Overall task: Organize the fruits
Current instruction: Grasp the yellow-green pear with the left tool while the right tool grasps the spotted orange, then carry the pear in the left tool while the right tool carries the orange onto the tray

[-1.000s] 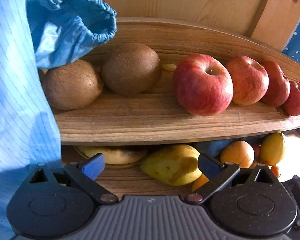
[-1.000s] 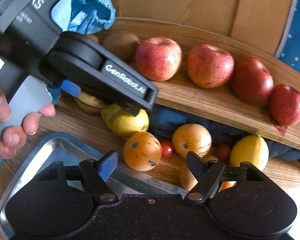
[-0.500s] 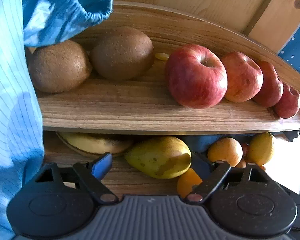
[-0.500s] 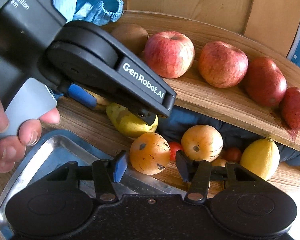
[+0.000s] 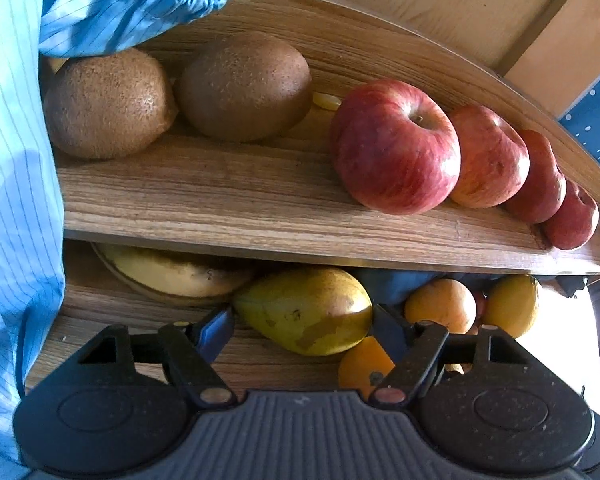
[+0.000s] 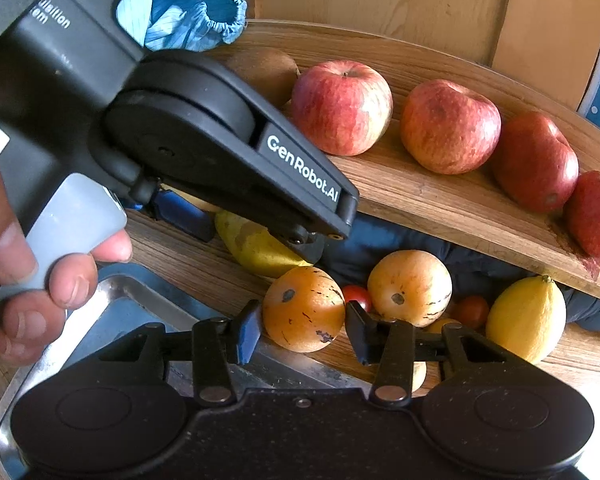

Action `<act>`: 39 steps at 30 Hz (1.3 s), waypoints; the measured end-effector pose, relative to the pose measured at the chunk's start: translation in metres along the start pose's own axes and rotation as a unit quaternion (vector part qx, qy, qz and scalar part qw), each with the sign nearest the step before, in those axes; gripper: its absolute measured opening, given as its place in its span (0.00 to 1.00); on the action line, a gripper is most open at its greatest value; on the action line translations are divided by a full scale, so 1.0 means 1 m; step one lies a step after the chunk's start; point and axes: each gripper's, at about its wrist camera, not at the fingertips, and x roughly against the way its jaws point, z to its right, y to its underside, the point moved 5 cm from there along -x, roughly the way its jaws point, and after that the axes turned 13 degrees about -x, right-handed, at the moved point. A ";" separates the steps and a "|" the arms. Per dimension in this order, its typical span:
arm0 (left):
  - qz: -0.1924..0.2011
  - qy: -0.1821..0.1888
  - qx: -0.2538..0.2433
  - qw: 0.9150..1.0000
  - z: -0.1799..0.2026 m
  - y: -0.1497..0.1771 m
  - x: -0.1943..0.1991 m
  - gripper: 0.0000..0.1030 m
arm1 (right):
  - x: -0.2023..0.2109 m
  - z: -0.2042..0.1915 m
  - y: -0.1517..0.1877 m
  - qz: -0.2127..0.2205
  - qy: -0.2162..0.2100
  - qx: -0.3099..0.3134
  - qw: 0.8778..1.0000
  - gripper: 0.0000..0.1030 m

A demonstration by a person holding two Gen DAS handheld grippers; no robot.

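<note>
Wood-grain shelf (image 5: 260, 200), curved, carries two kiwis at its left end and four red apples in a row toward the right; loose fruit lies below it on the worktop (image 6: 204, 256). R. gripper (image 6: 300, 330): jaws part-open and empty, set either side of a speckled orange (image 6: 303, 309); whether the pads already touch it can't be told, but the fruit sits squarely betw. them, so this looks like the approach-to-grasp step. Orange is round, no long axis to line up; it rests at the far rim of a metal tray (image 6: 112, 284), w/ a cherry tomato (image 6: 356, 297) and a second orange (image 6: 409, 287) close on its right. L. gripper (image 5: 304, 328): jaws wide open, empty, aimed at a pear (image 5: 306, 310) whose long axis runs roughly left-right across the jaw gap, stem end not discernible; a banana (image 5: 172, 272) lies just left, under the shelf edge. R. hand is nearer its target. Clearance: shelf lip overhangs the fruit below, so headroom is prob. tight; L. gripper body (image 6: 228, 152) crosses above-left of the orange, so a lift likely goes back toward the tray. Blue sleeve (image 5: 20, 200) fills the left margin.
</note>
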 end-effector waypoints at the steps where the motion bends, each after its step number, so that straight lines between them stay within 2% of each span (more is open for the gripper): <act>1: 0.000 0.000 0.000 1.000 -0.001 0.000 -0.001 0.76 | 0.000 0.001 0.000 0.001 0.000 -0.001 1.000 0.45; 9: 0.013 0.014 0.020 1.000 -0.013 0.010 0.005 0.75 | 0.005 0.004 0.001 0.012 -0.007 -0.005 1.000 0.44; 18: 0.025 0.022 0.019 0.999 -0.021 0.021 0.015 0.75 | 0.021 0.003 0.005 0.027 -0.002 0.003 1.000 0.44; 29: 0.037 0.027 0.015 0.999 -0.009 0.028 0.031 0.75 | 0.041 0.003 0.015 0.035 0.002 0.001 0.999 0.44; 39: 0.049 0.028 0.015 0.998 0.002 0.050 0.049 0.75 | 0.067 -0.005 0.039 0.030 -0.018 0.009 0.999 0.44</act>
